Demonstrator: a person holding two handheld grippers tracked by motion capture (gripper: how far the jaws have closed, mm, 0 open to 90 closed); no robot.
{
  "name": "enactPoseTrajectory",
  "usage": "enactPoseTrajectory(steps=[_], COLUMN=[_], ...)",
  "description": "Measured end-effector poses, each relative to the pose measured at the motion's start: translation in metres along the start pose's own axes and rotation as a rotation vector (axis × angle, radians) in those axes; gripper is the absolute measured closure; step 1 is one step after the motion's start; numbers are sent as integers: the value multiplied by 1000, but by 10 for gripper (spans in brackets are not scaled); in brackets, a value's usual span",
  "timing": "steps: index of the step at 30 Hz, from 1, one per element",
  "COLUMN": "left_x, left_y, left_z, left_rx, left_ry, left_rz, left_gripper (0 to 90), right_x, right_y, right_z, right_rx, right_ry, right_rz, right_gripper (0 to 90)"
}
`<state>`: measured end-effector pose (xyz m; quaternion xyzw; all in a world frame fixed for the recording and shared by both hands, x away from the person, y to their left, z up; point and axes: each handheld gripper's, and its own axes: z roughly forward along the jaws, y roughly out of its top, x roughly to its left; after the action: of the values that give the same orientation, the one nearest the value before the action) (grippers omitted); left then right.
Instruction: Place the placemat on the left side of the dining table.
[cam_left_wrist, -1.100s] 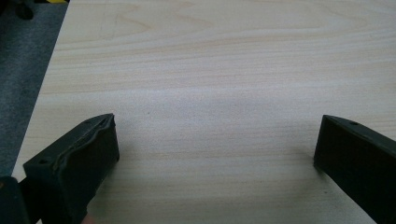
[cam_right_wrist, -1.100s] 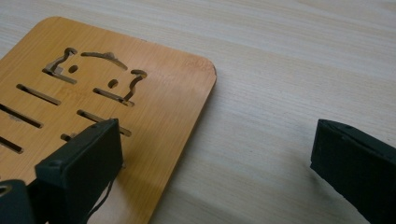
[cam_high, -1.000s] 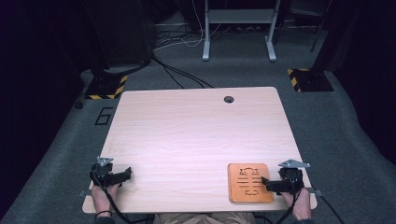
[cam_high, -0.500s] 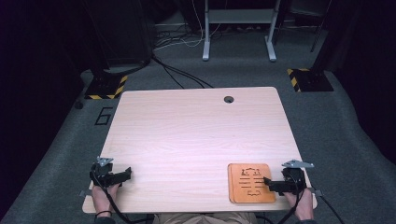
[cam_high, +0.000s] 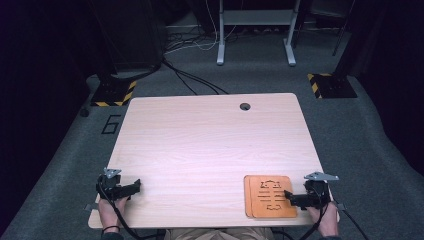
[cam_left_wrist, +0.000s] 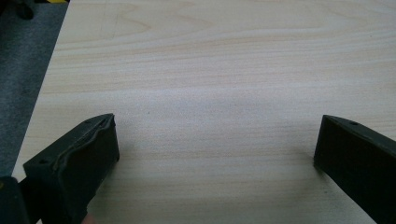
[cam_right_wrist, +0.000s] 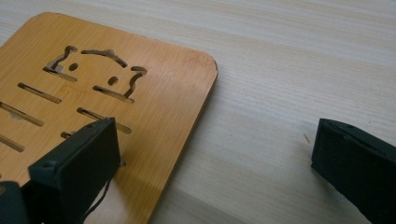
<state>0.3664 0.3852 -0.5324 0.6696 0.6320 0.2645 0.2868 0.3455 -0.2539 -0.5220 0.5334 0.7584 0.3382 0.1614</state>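
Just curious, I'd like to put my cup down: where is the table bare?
Nearly all of the table is bare, from the cable hole down to the left gripper. The near right corner is crowded: the wooden board lies there beside the right gripper.

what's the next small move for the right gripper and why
Probably ease the right gripper down so its jaws straddle the board's near edge, then close. Its jaws stand open, one over the board, the other over bare table. The board lies flat, ungripped.
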Motion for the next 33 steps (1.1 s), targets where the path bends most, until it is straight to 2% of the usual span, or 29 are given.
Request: enactPoseTrajectory(steps=[12,33], left_x=[0,0], left_y=[0,0], left_z=[0,0], left_rx=[-1,0], left_ry=[0,1], left_rz=[-1,-1], left_gripper=[0,0], right_x=[-8,-13], right_y=[-6,-8], right_z=[-3,-6], right_rx=[-36,-38], right_ry=[-1,-14], right_rz=[-3,8], right_gripper=[0,0])
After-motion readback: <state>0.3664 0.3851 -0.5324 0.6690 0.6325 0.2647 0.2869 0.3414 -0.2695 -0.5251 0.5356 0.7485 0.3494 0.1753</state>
